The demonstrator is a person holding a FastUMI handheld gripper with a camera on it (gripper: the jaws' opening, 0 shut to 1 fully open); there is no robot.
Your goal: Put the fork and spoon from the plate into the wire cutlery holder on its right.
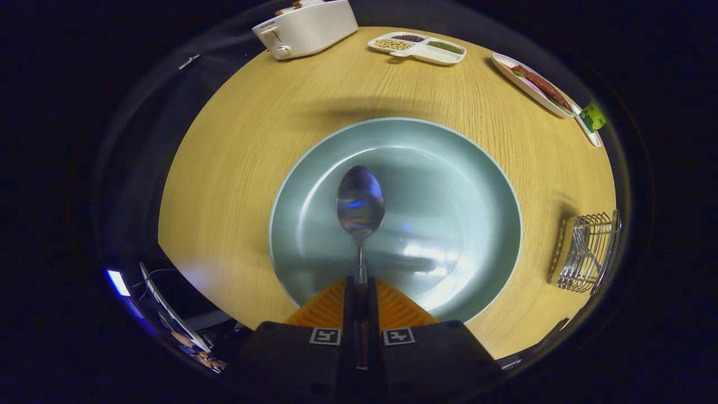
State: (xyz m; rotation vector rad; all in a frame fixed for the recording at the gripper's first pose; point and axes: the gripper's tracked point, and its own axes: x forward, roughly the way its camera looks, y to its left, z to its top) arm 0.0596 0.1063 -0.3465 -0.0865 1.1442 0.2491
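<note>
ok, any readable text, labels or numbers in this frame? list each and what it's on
None readable.
Square marker tags on the gripper, shut on the spoon: patterns, no text.
Toaster: small front mark, too blurred.
Green packet past the snack dish: print too small.

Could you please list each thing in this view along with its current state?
gripper: shut on the spoon handle
spoon: held, bowl out over the plate
plate: bare apart from the spoon above it
wire cutlery holder: right of the plate, contents hard to tell
toaster: bread in its slots
divided dish: filled with beans
</note>
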